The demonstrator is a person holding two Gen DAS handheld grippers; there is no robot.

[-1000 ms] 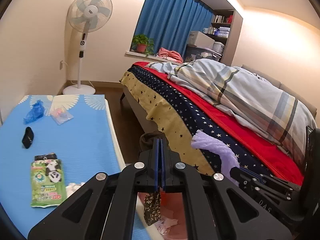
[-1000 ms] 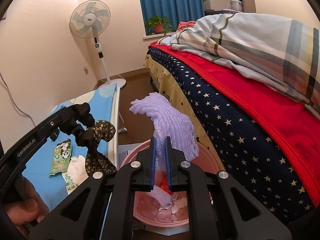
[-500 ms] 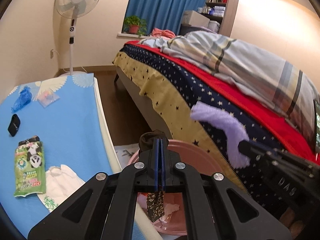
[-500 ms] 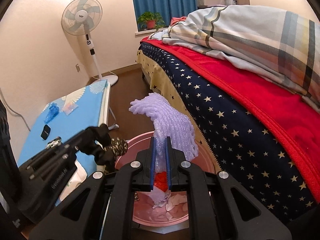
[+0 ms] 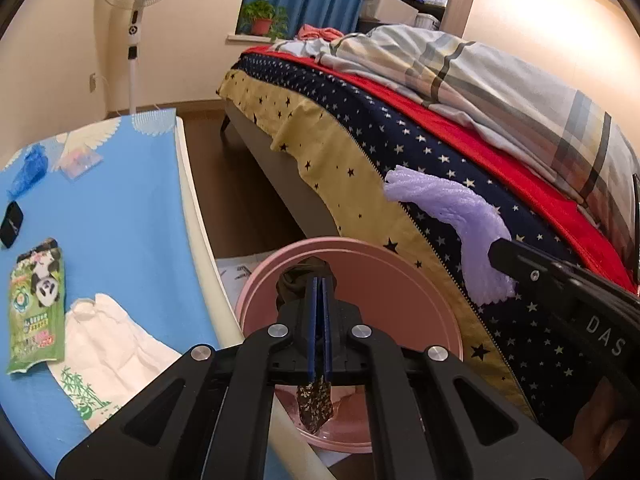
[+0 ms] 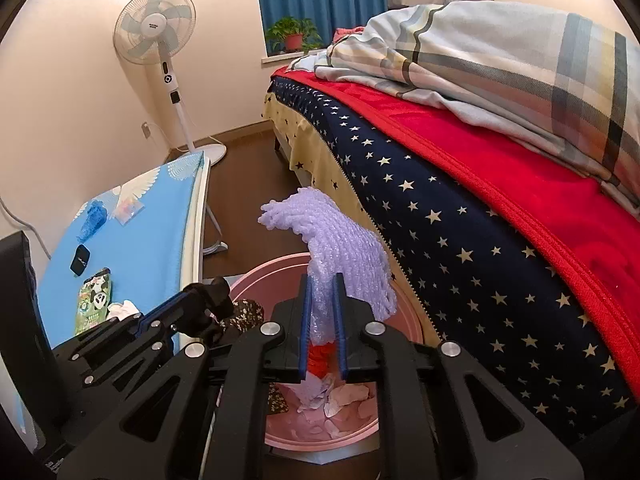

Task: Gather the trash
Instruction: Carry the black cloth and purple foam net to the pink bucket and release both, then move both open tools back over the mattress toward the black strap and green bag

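The pink basin (image 6: 362, 434) lies directly below both grippers: the left gripper (image 5: 320, 320) pinches a dark patterned scrap (image 5: 315, 402), the right gripper (image 6: 322, 316) clamps purple bubble wrap (image 6: 340, 248) hanging upright over it

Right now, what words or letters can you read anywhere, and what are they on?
"DAS": white letters on the right tool's black arm.
Panda packet: printed characters, too small to read.
Fan: hub label, blurred.
White bag with bamboo print: no readable words.
Shelf books: unreadable.
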